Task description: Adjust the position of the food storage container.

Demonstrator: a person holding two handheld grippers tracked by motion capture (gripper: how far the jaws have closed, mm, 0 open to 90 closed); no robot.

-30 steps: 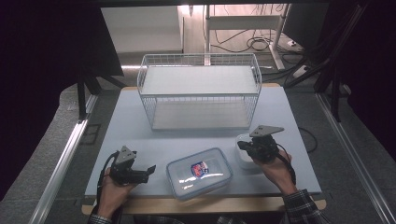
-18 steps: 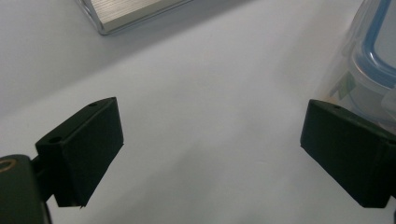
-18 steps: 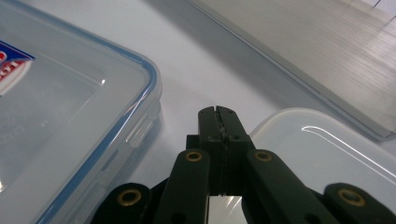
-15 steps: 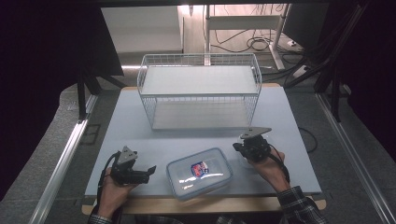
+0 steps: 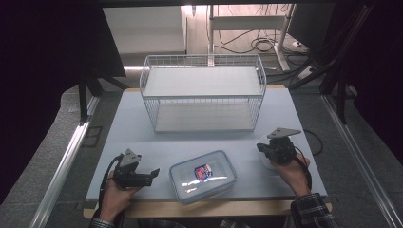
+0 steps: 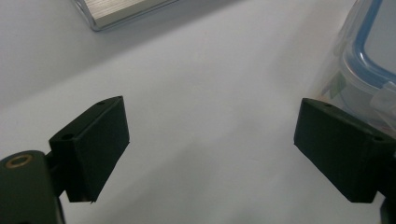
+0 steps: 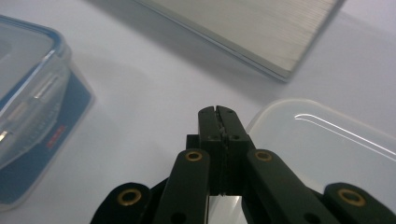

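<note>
Lidded plastic container [image 6: 369, 60]: cut off by the right edge in the left gripper view and by the left edge in the right gripper view; label print [image 5: 203, 171] too small to read. Clear shallow tray [image 7: 327, 144]: part hidden behind the right gripper [image 7: 218, 112], remainder cut by the frame. Wire basket [image 5: 204, 92]: only a base corner visible in each gripper view.

A glossy clear-plastic lidded box [image 5: 203, 175] sits on a matt pale tabletop [image 5: 142, 137] before a white wire-metal basket [image 5: 203, 90].
</note>
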